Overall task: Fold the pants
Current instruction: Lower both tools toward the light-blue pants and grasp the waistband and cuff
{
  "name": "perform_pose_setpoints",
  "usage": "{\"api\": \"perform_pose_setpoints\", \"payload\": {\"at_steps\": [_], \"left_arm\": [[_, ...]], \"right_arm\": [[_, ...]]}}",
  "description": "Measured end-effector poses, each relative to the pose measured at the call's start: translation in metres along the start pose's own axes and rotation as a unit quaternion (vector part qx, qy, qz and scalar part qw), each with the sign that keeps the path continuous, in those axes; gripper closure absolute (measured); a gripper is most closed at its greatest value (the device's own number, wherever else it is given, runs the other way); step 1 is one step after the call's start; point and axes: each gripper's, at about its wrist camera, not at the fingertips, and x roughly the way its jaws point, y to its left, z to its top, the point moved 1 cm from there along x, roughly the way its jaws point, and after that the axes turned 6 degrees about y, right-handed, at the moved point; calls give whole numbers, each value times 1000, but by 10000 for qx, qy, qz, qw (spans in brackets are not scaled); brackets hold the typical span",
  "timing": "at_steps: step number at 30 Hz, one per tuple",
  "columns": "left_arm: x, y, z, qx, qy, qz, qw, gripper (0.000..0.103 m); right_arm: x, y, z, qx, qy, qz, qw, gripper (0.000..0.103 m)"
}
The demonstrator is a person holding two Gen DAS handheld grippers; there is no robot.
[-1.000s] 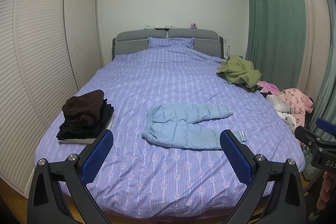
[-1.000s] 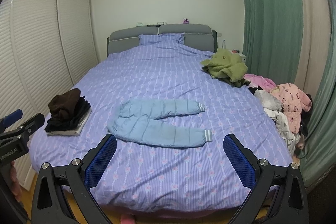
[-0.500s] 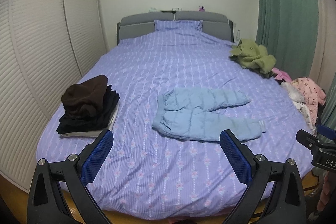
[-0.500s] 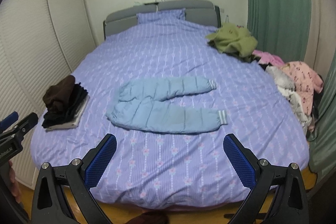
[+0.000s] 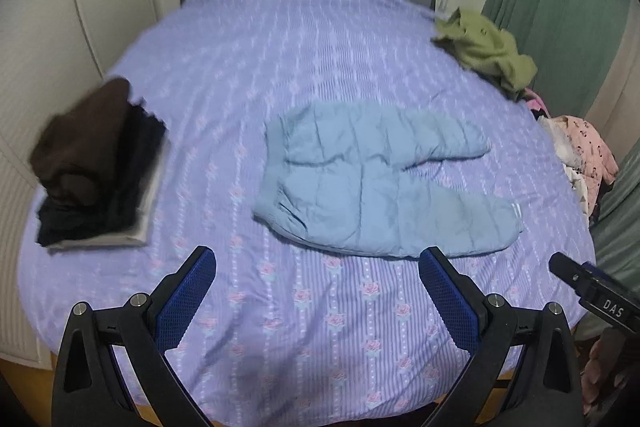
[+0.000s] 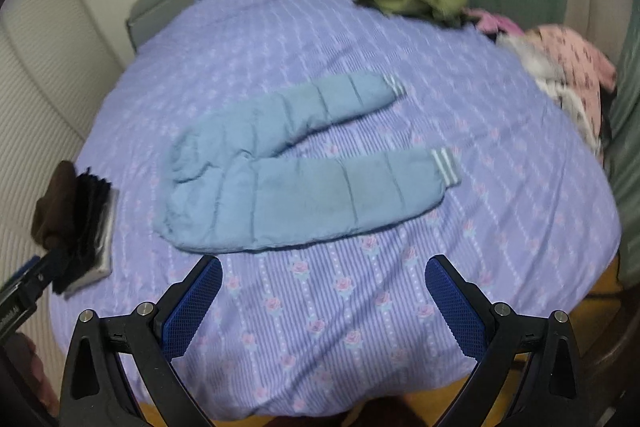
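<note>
Pants [image 6: 304, 179] lie crosswise ahead of us, waistband left, cuffs right; both tongs, left tongs [image 5: 316, 293] and right tongs [image 6: 322, 301], gape wide, empty.

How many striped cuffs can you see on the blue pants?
2. One striped cuff ends the near leg of the light blue padded pants; the other cuff ends the far leg, pointing toward the curtain side.

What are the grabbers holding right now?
Nothing. The left gripper and the right gripper both have their jaws wide open above the bed, short of the blue pants, which lie flat and untouched.
</note>
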Motion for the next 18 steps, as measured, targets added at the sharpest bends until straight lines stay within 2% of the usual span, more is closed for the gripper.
{"api": "perform_pose_setpoints", "payload": {"at_steps": [4, 5, 6, 10, 12, 15, 18], "left_arm": [[51, -2, 10, -164, 391, 78, 9991, 1], [65, -2, 11, -238, 497, 117, 9984, 1], [78, -2, 11, -312, 587, 93, 9977, 1], [122, 4, 13, -620, 1037, -78, 9926, 5], [148, 13, 15, -1060, 1368, -215, 9847, 7], [173, 24, 16, -1623, 1518, -421, 9741, 8], [195, 26, 17, -2075, 1667, -680, 9615, 8]], "right_arm": [[48, -8, 9, 130, 401, 3, 9991, 2], [60, -8, 11, 102, 551, -42, 9984, 7], [76, -10, 14, 105, 746, -16, 9972, 10], [120, -19, 21, 288, 1076, 129, 9937, 12], [140, -24, 23, 326, 1283, 156, 9911, 16], [170, -33, 27, 564, 1606, 377, 9847, 19], [188, -32, 34, 535, 1711, 584, 9821, 19]]}}
